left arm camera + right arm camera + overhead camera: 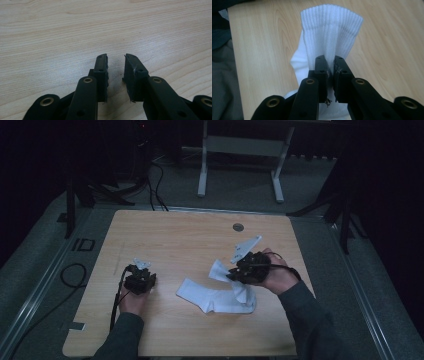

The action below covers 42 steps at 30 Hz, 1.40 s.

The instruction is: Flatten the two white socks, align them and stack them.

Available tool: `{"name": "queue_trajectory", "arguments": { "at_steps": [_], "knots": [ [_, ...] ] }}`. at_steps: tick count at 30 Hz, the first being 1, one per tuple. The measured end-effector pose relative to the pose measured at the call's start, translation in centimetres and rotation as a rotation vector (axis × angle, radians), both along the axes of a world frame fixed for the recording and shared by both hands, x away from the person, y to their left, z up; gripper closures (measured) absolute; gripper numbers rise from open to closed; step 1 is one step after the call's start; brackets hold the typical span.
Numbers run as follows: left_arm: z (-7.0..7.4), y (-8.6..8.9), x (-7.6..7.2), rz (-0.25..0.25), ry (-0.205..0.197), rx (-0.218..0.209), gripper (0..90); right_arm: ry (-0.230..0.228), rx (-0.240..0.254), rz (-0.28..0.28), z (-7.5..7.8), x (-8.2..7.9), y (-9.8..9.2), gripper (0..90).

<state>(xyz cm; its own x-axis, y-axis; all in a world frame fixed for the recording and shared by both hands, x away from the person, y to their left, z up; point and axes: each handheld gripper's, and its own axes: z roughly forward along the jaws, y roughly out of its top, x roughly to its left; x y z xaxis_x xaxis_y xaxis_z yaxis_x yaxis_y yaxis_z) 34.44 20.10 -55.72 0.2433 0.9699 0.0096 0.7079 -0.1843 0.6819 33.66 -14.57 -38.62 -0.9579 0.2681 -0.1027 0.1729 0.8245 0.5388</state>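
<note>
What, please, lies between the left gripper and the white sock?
Only bare wooden table, seen in the high view, separates the left gripper from the white sock.

I worked in a dim room at a pale wooden table (165, 235) with a round metal cap (238, 227) near its far edge. Grey carpet (240, 195) lay around it, black cables (156, 185) trailed behind, and a white desk frame (240, 150) stood beyond.

A white sock (212, 297) lies on the wooden table (175, 235).
</note>
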Motion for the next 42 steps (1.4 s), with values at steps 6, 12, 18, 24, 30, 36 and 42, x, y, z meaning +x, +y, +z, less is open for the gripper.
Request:
{"name": "queue_trajectory", "arguments": {
  "at_steps": [6,12,18,24,30,36,42],
  "knots": [
    [0.0,0.0,0.0,-0.001,0.001,-0.003,72.7,0.051,0.032,-0.002,-3.3,0.4,3.1,82.4],
    [0.0,0.0,0.0,-0.002,0.004,-0.002,72.6,0.07,0.061,-0.068,-6.9,0.6,6.0,82.3],
    [0.0,0.1,0.0,-0.003,0.003,-0.002,72.6,0.096,0.069,-0.141,-9.8,1.3,7.4,82.3],
    [0.0,0.0,0.0,-0.002,0.001,-0.002,72.6,0.118,0.053,-0.16,-11.3,1.5,8.2,82.1],
    [0.0,0.0,0.0,-0.002,0.001,-0.001,72.6,0.141,0.014,-0.165,-13.0,1.9,8.8,81.4],
    [0.0,0.0,0.0,-0.002,0.002,0.001,72.5,0.143,0.019,-0.161,-13.4,1.9,9.2,81.1],
    [0.0,0.0,0.0,-0.001,-0.002,0.01,70.7,0.142,0.014,-0.146,-13.9,1.9,9.3,63.7]
  ]
}}
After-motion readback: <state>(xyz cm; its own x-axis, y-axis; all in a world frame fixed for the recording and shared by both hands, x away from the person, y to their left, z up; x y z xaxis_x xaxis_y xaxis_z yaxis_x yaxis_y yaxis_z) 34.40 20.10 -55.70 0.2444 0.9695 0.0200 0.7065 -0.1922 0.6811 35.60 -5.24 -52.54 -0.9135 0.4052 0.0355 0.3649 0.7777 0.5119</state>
